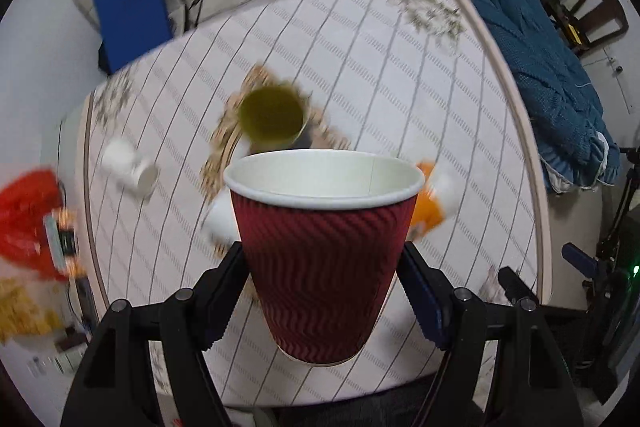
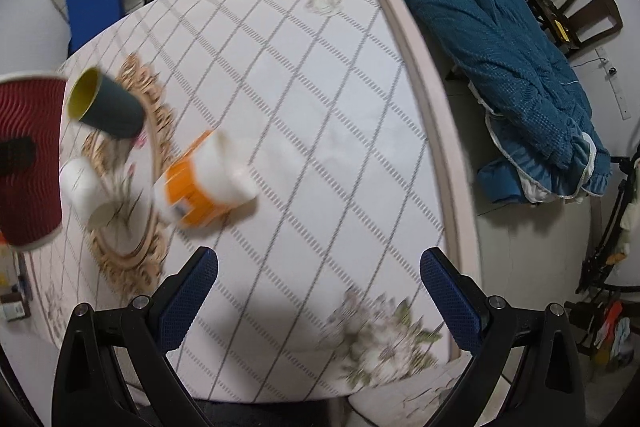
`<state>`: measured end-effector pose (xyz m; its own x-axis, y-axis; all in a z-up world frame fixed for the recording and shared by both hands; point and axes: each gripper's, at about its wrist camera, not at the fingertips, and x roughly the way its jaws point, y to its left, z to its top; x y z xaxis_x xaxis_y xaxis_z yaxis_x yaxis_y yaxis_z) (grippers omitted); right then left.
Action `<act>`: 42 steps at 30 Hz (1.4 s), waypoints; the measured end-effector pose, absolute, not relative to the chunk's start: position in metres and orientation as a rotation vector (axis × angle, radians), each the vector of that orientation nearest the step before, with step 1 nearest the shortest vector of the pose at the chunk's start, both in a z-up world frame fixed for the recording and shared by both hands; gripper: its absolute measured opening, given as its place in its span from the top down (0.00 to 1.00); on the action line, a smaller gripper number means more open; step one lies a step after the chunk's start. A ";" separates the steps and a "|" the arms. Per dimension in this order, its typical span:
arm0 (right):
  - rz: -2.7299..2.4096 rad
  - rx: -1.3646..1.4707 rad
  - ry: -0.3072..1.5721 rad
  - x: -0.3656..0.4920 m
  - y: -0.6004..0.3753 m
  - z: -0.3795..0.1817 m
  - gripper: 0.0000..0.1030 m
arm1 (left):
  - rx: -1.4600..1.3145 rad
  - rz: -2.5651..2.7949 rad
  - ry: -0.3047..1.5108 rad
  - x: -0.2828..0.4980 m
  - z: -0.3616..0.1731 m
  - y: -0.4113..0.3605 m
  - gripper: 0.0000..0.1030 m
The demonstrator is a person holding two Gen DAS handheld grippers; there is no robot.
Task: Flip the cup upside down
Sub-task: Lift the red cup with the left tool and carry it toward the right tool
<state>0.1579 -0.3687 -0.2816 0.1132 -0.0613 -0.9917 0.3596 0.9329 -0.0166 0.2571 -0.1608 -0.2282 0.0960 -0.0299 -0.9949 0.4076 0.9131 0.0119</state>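
My left gripper (image 1: 322, 267) is shut on a red ribbed paper cup (image 1: 320, 259) with a white rim and white inside. It holds the cup upright, mouth up, in the air above the table. The same cup shows at the left edge of the right wrist view (image 2: 30, 155). My right gripper (image 2: 318, 267) is open and empty above the near part of the table, to the right of the cup.
The table has a white checked cloth (image 2: 304, 99) with flower prints. On it are a dark cup with a yellow inside (image 2: 106, 105), a white cup lying on its side (image 2: 86, 193), an orange-and-white container (image 2: 208, 179) and a gold woven mat (image 2: 132, 251). A blue blanket (image 2: 500, 43) lies to the right.
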 end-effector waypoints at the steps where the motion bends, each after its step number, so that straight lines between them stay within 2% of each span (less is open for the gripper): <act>1: -0.307 0.252 1.432 0.154 -0.361 -0.282 0.00 | 0.302 -0.320 1.458 0.250 -0.232 -0.145 0.29; 10: -0.219 0.259 1.483 0.121 -0.271 -0.297 0.00 | 0.164 -0.210 1.606 0.205 -0.284 -0.037 0.29; 20: -0.205 0.206 1.526 0.115 -0.207 -0.333 0.00 | 0.039 -0.136 1.722 0.201 -0.346 0.023 0.29; 32: -0.218 0.162 1.576 0.118 -0.185 -0.361 0.00 | -0.003 -0.119 1.783 0.198 -0.387 0.034 0.28; 42: -0.225 0.160 1.569 0.123 -0.188 -0.358 0.00 | 0.068 -0.117 1.793 0.193 -0.389 0.021 0.26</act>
<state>0.1234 -0.1879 -0.3577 -0.0122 -0.0399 -0.9991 0.2426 0.9692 -0.0416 0.1934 0.0207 -0.3892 -0.2233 -0.0170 -0.9746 0.1101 0.9930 -0.0426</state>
